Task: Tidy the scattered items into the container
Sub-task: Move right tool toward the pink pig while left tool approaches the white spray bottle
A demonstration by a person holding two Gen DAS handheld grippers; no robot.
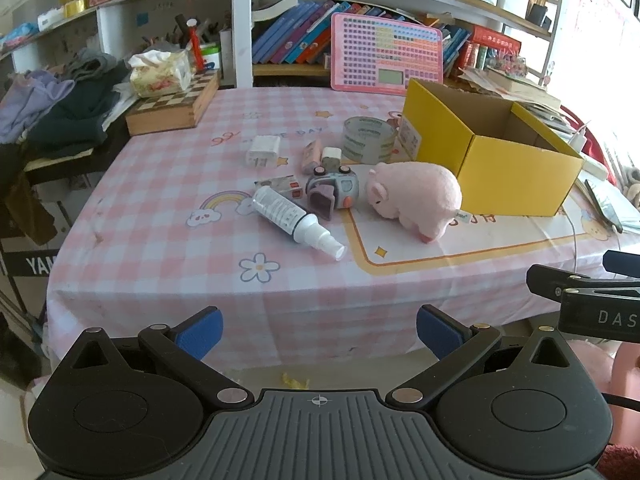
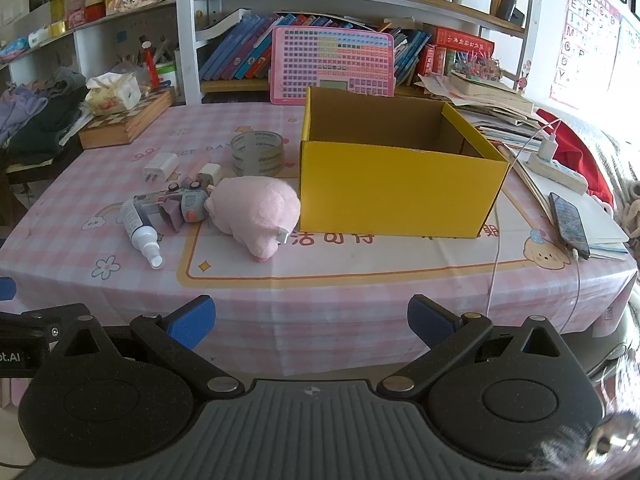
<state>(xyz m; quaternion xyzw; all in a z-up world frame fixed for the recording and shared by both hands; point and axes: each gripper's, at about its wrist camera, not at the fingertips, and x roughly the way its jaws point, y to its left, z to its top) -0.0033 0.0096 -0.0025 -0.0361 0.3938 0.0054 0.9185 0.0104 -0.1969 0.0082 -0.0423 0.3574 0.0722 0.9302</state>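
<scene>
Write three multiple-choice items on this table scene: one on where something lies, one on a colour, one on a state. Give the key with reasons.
1. Where does the pink plush pig lie?
A. Inside the box
B. On the tablecloth beside the box
C. On the shelf

2. What colour is the outside of the cardboard box?
A. Yellow
B. Green
C. White

3. How do the jaws of the left gripper and right gripper stand?
A. Both shut on items
B. One shut on the spray bottle
C. Both open with nothing between them

Key: 1 B, the pig rests on the cloth against the box's outer wall. 2 A, its outer walls are yellow. 3 C, the blue pads stand wide apart short of the table, and the spray bottle lies untouched.
</scene>
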